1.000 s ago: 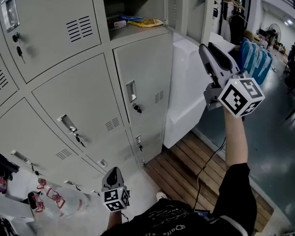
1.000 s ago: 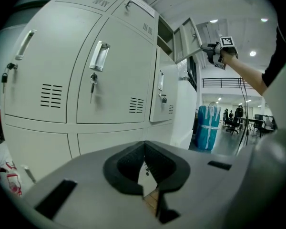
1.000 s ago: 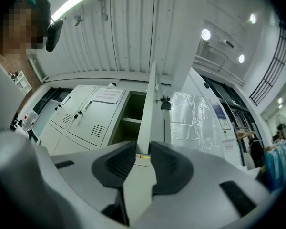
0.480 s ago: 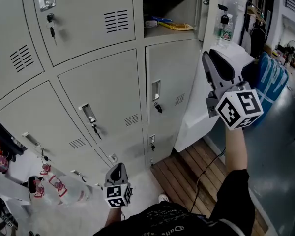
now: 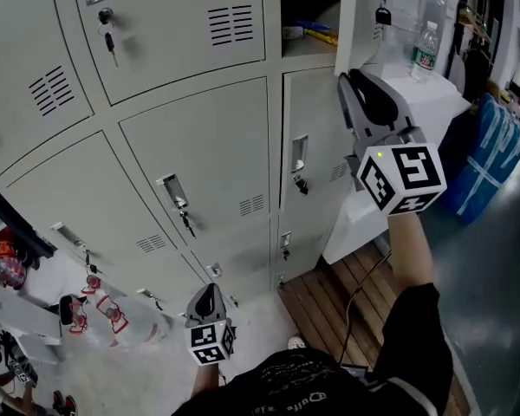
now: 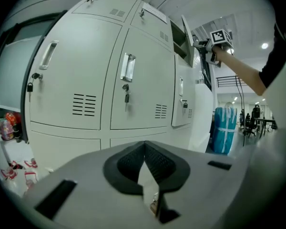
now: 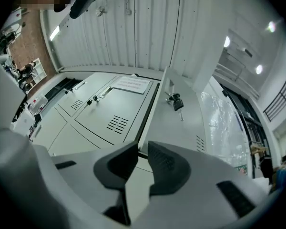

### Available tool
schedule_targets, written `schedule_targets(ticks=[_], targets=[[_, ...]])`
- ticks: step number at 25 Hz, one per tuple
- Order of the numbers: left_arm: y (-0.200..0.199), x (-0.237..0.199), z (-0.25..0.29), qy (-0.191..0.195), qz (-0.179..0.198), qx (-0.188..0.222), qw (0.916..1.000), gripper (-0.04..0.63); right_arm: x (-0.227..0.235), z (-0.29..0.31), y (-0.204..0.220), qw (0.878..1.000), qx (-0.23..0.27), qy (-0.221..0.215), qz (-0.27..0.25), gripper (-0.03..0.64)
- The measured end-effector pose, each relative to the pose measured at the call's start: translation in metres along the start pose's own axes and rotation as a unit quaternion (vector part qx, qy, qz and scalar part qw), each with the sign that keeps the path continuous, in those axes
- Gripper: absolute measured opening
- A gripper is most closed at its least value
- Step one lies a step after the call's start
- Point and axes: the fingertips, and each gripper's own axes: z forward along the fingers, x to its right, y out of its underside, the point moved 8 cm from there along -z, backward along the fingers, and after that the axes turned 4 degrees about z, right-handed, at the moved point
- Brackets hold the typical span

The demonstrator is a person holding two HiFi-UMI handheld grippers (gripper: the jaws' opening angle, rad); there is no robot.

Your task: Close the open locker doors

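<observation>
The grey lockers [image 5: 191, 146] fill the head view. The top right compartment [image 5: 308, 3] stands open, with a yellow packet [image 5: 319, 31] on its shelf. Its door [image 5: 348, 20] swings out edge-on, keys [image 5: 381, 13] hanging from the lock. My right gripper [image 5: 348, 83] is raised just under that door's lower edge. In the right gripper view the door's edge [image 7: 150, 113] runs down into the gap of my right gripper [image 7: 143, 152]; the jaws are closing, with no pad seen pressing. My left gripper [image 5: 206, 295] hangs low, shut and empty [image 6: 144, 146].
A white cabinet [image 5: 416, 115] with a water bottle [image 5: 425, 48] stands right of the lockers. A blue wrapped bundle [image 5: 490, 154] lies beyond it. Wooden slats [image 5: 338, 289] cover the floor below. At lower left, a low open door [image 5: 26, 315] and bagged items [image 5: 113, 319] jut out.
The right gripper has moved left and closer to the open door's lower edge. The view has swung so the lockers sit more upright. The left gripper stays low.
</observation>
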Motion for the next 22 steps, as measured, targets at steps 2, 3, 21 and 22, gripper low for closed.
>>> schedule_targets(ticks=[2, 3, 21, 22], targets=[[0.0, -0.004, 0.0, -0.01, -0.004, 0.001, 0.9999, 0.008, -0.004, 0.008, 0.003, 1.0, 0.003, -0.003, 0.006, 0.063], [-0.001, -0.005, 0.0, -0.015, -0.005, 0.002, 0.9999, 0.008, -0.005, 0.012, 0.004, 1.0, 0.005, -0.004, 0.009, 0.062], [0.001, -0.032, -0.009, -0.097, -0.027, 0.018, 0.9947, 0.008, -0.027, 0.072, 0.028, 1.0, 0.005, -0.005, 0.009, 0.057], [0.002, -0.035, -0.009, -0.102, -0.03, 0.019, 0.9941, 0.008, -0.028, 0.076, 0.029, 1.0, 0.003, -0.005, 0.011, 0.057]])
